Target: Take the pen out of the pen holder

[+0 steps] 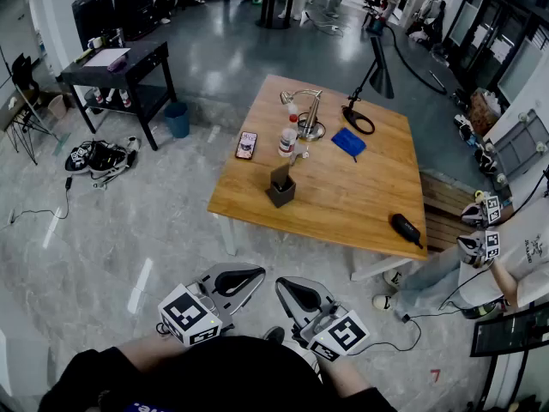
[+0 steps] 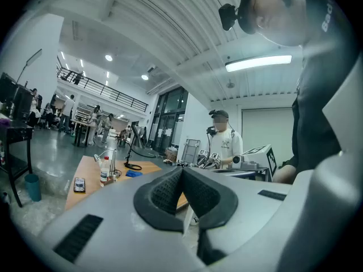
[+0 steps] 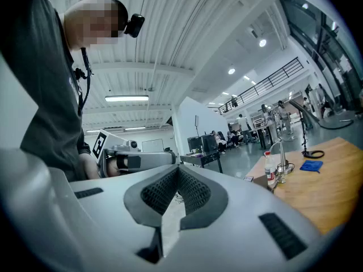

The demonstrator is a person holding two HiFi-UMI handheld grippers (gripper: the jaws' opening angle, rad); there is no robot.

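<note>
The dark grey square pen holder (image 1: 281, 192) stands on the wooden table (image 1: 343, 197) near its front left edge, with a dark pen (image 1: 280, 175) sticking up out of it. My left gripper (image 1: 256, 274) and right gripper (image 1: 282, 284) are held close to my body over the floor, well short of the table. Both are shut with nothing between their pads, as the left gripper view (image 2: 182, 172) and the right gripper view (image 3: 177, 172) show. In both gripper views I cannot make out the holder.
Also on the table are a phone (image 1: 246, 145), a bottle (image 1: 288, 137), a silver stand (image 1: 309, 115), a blue cloth (image 1: 348, 142), a black desk lamp (image 1: 374, 77) and a black object (image 1: 406, 227). A person (image 1: 506, 260) with grippers stands at the right. A black side table (image 1: 120, 69) is at the left.
</note>
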